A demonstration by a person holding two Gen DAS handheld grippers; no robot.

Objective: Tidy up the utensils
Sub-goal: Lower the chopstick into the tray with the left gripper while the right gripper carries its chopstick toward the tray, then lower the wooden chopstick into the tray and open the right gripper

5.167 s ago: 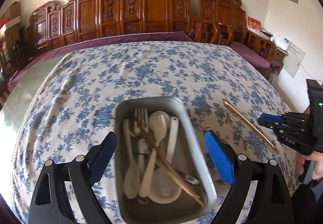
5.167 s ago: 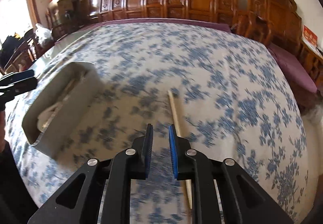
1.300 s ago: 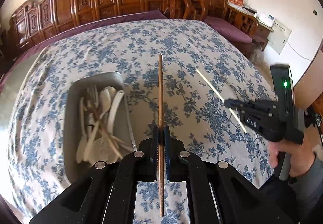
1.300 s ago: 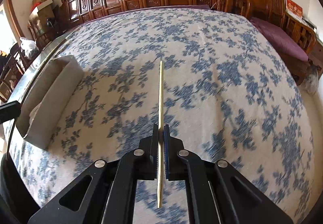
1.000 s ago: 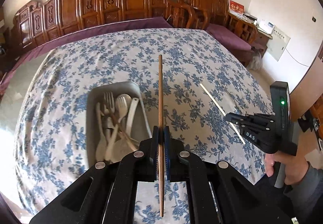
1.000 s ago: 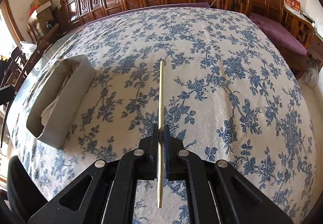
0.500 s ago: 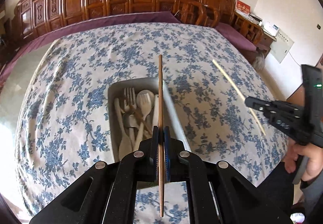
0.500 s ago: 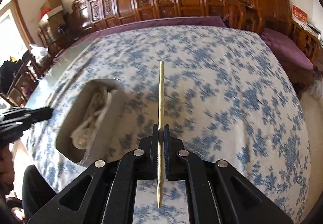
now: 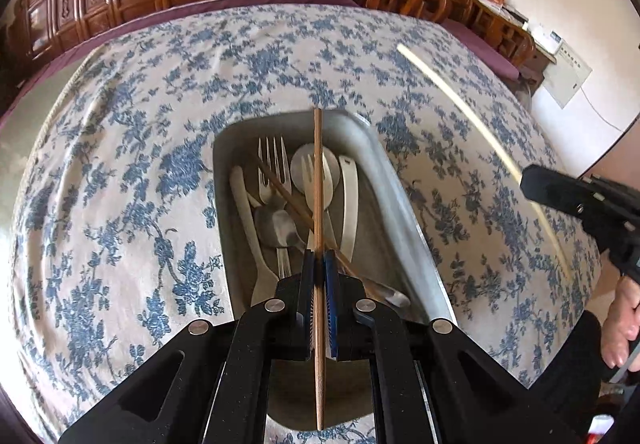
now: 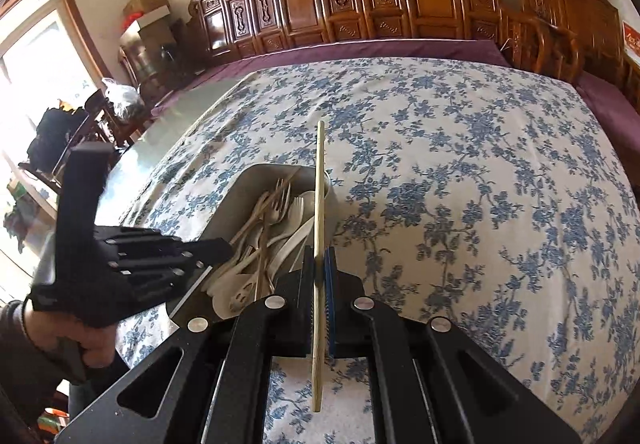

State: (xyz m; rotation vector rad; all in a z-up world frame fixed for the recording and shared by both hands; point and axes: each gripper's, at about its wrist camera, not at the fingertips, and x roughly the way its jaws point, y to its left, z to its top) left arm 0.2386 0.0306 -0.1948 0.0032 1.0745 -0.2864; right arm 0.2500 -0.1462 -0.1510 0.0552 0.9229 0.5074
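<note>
Utensils (image 9: 280, 196) fill the metal tray (image 9: 404, 204); each claw grips a chopstick.

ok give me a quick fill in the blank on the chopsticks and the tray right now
1. The left gripper is shut on a ____ brown chopstick.
2. The right gripper is shut on a ____ bamboo-coloured chopstick.
3. The metal tray sits on a tablecloth with a ____ flower print.

Missing words: dark; pale; blue

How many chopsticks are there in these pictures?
3: a dark chopstick in the left claw above the tray, a pale chopstick in the right claw, another brown chopstick lying in the tray. Cutlery may hide more.
</note>
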